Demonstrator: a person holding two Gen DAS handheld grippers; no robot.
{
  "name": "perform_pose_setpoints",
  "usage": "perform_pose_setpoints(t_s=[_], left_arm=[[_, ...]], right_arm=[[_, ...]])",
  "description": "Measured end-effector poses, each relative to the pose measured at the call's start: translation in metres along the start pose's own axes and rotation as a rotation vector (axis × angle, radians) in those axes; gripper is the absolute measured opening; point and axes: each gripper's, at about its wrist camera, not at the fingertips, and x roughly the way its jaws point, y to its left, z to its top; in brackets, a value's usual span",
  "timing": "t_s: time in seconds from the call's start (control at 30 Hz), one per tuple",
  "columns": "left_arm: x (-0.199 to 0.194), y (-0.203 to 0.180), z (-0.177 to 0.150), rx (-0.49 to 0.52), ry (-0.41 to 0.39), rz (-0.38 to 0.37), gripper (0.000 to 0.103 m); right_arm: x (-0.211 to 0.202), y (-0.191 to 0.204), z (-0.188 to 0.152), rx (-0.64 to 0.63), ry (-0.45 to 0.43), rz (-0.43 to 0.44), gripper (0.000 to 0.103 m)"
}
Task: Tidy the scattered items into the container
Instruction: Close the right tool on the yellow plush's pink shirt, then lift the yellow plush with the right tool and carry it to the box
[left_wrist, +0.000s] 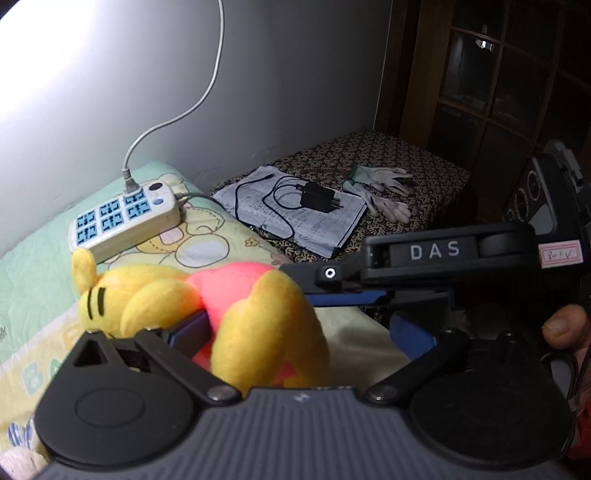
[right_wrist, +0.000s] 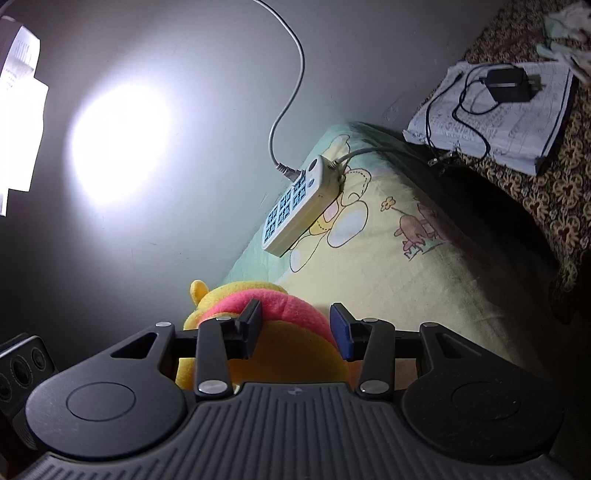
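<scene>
A yellow plush bear in a pink shirt (left_wrist: 207, 314) lies on a cartoon-print blanket (left_wrist: 229, 236) beside the wall. My left gripper (left_wrist: 295, 332) is open wide with the bear's leg between its fingers. My right gripper (right_wrist: 295, 328) straddles the bear's pink body (right_wrist: 288, 306), its blue-padded fingers at either side of the plush without visibly squeezing it. The right gripper also shows in the left wrist view (left_wrist: 332, 286), reaching in from the right over the bear. No container is in view.
A white power strip (left_wrist: 125, 218) with a white cord lies on the blanket by the wall. Beyond it, on a patterned cover (left_wrist: 424, 173), lie a paper stack (left_wrist: 295, 214) with a black charger (left_wrist: 317, 197) and white gloves (left_wrist: 384, 188). A dark wooden door stands behind.
</scene>
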Motion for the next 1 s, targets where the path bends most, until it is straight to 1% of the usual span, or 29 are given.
perform_pose_setpoints(t_s=[0.1,0.23,0.33,0.47,0.63,0.73,0.8,0.83,0.9,0.97,1.0], left_arm=[[0.001,0.006,0.004,-0.019,-0.006,0.002,0.102],[-0.007,0.005,0.002,0.006,-0.008,0.018,0.102],[-0.019,0.007,-0.002,-0.007,-0.006,0.010,0.102],[-0.047,0.007,-0.015,-0.020,-0.011,0.008,0.102],[-0.088,0.004,-0.037,-0.026,0.005,0.000,0.102],[-0.108,-0.001,-0.052,-0.027,0.015,-0.014,0.102],[-0.112,-0.001,-0.064,-0.033,0.041,-0.040,0.102],[-0.111,-0.001,-0.069,-0.046,0.056,-0.053,0.102],[-0.108,0.000,-0.078,-0.082,0.079,-0.081,0.102],[-0.107,-0.004,-0.083,-0.095,0.073,-0.101,0.102],[-0.106,-0.006,-0.084,-0.095,0.068,-0.108,0.102]], right_arm=[[0.003,-0.003,-0.007,0.095,0.040,0.061,0.044],[0.000,0.006,-0.014,0.130,0.081,0.089,0.043],[-0.003,0.016,-0.025,0.150,0.125,0.116,0.043],[-0.006,0.029,-0.045,0.164,0.212,0.150,0.043],[-0.009,0.043,-0.072,0.169,0.335,0.180,0.044],[-0.012,0.043,-0.087,0.165,0.409,0.149,0.044],[-0.017,0.039,-0.093,0.148,0.429,0.092,0.044],[-0.021,0.039,-0.094,0.132,0.423,0.067,0.044],[-0.032,0.041,-0.091,0.082,0.382,0.018,0.044],[-0.043,0.048,-0.087,0.008,0.332,-0.025,0.044],[-0.047,0.052,-0.084,-0.027,0.312,-0.030,0.045]])
